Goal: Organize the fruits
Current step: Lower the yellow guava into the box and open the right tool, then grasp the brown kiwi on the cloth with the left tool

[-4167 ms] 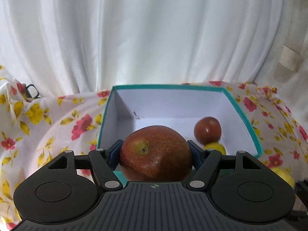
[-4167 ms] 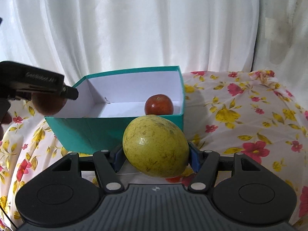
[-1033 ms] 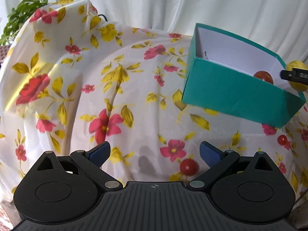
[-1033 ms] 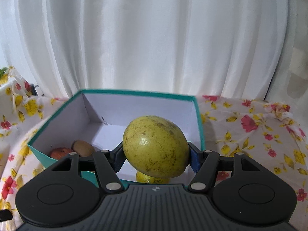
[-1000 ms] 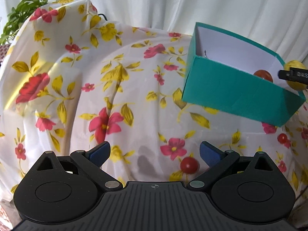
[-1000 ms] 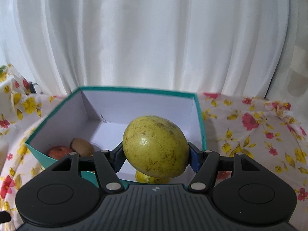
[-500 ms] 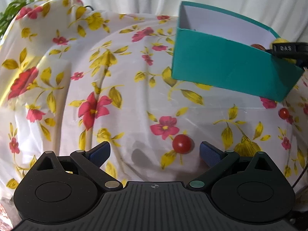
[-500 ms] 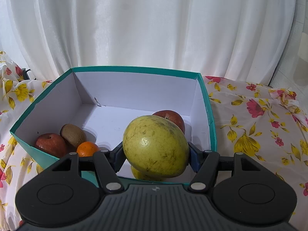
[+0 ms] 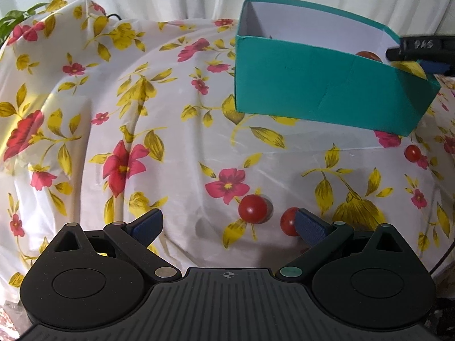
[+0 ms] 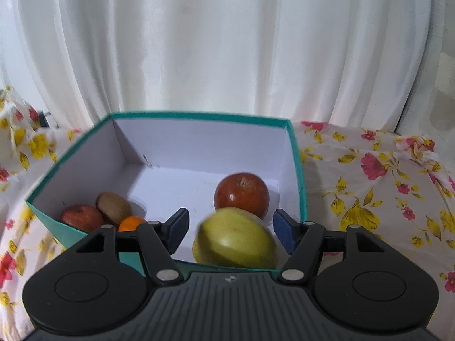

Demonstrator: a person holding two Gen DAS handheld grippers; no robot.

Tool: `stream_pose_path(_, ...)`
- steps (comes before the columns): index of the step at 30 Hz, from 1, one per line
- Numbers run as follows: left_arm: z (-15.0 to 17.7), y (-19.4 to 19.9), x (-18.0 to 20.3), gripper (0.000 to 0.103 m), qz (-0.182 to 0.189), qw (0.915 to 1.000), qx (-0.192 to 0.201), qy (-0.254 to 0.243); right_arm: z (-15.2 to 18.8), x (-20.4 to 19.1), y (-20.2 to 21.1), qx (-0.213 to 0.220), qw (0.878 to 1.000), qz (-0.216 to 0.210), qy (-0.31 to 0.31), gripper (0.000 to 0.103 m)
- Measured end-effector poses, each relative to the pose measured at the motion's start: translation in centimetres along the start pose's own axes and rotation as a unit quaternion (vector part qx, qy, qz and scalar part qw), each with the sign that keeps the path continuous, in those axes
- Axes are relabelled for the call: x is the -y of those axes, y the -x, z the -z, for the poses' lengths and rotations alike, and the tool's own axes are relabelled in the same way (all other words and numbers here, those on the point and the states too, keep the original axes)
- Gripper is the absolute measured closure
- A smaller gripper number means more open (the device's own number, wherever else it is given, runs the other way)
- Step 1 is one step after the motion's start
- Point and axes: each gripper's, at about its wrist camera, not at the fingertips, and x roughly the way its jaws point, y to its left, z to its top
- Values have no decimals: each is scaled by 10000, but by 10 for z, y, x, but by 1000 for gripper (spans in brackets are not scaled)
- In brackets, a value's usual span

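Observation:
In the right wrist view my right gripper [image 10: 230, 231] hangs over the near edge of the teal box [image 10: 298, 164]. Its jaws are opening, and the yellow-green fruit [image 10: 236, 238] sits blurred between them, free of both pads. Inside the box lie a red apple [image 10: 241, 194], a second apple [image 10: 81, 217], a kiwi [image 10: 113, 206] and an orange [image 10: 132, 223]. In the left wrist view my left gripper [image 9: 227, 226] is open and low over the cloth. One cherry tomato [image 9: 253, 209] lies between its fingers, and another tomato [image 9: 287, 225] touches the right pad.
A floral cloth [image 9: 142, 130] covers the table and humps up at the left. A third cherry tomato [image 9: 412, 153] lies near the box's right corner. White curtains [image 10: 227, 42] hang behind. Green plant leaves [image 9: 11, 22] show at the far left.
My right gripper has let go of the yellow-green fruit, which is dropping into the box. My left gripper has come lower and nearer the cherry tomatoes; a second tomato has come into view.

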Motion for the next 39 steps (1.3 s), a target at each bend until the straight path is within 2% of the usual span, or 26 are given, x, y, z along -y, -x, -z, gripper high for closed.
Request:
stream_pose_path(5,1,3,6,2,122,9998,32,-126,4,8,38,363,9993,-27,-90,21)
stream_pose_path(10,8,10,10,2,722,9968,242,-256,24,27,81,577,9977,11,-365,9)
stream_pose_path(16,20,14,32,2,1313,9876,294,-813,70,46,112,516,9964,367,-572,5)
stream_pose_path(21,25,6,49,2,1376,9832,339,-1149,98,44,112,234,9974,322,-600,4)
stream_pose_path(24,30,-4,59,2,1479,9811,221,-1232,107,45,108,110,9971,257,-710,4)
stream_pose_path(26,33,-9,65,6,1433,9814,114,-1269,111,44,107,42,9971,256,-716,4)
stream_pose_path(33,33,-18,71,10,1390,9847,-76,-1050,120,44,101,-194,9975,135,-660,4)
stream_pose_path(39,30,-23,73,14,1287,9880,-32,-857,117,44,91,-262,9981,-39,-556,4)
